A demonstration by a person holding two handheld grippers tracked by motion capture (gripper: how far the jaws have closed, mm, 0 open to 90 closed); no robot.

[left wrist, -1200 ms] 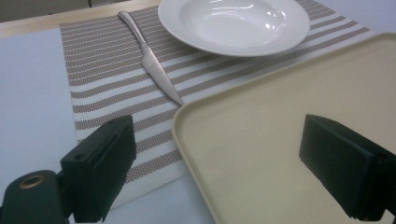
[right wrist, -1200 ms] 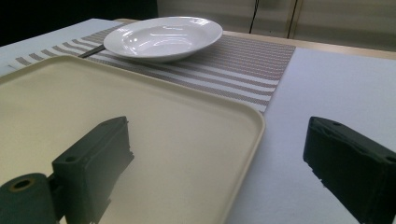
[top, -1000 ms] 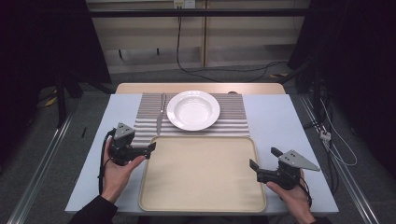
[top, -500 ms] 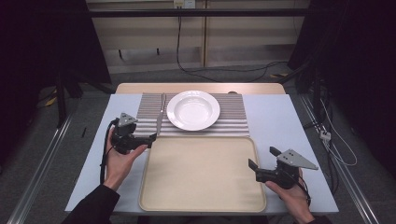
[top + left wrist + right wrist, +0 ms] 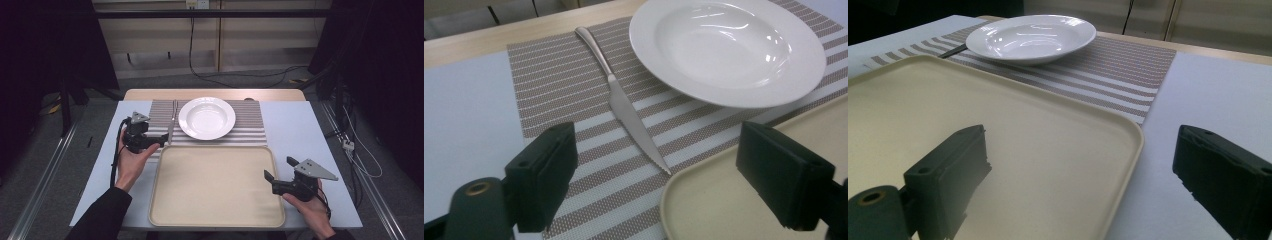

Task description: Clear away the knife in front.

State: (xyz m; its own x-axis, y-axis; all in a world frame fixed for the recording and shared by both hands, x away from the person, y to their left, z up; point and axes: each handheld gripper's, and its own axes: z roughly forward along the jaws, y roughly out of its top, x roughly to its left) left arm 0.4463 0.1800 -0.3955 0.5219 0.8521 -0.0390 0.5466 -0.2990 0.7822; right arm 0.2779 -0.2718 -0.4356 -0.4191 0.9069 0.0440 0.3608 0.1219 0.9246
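Your tray [image 5: 215, 185] — cream, rounded corners, raised rim — lies nearest you on the pale blue table [image 5: 300, 130] with nothing in it. Beyond it, the white plate [image 5: 207, 117] sits on the striped placemat [image 5: 250, 122]; its shallow bowl is likewise bare, showing only glints of light. Tray edge and placemat meet or overlap along the far rim; which of the two, the high view does not settle.

The knife [image 5: 624, 102] lies flat on the placemat just left of the plate, apart from it, handle pointing away from you and blade toward the tray. It is one piece of plain silver metal: a slim rounded handle, then a blade with fine serrations near the tip. The tip rests just short of the tray's near-left corner.

Your left gripper [image 5: 161, 139] hovers over the placemat's left part beside the knife's blade end. Its jaws have just been closing a little yet stand wide apart, grasping nothing — the knife lies on the mat ahead of them, not between the pads.

Your right gripper [image 5: 267, 177] rests at the tray's right rim, jaws spread and released, one above the tray, the other above the table.
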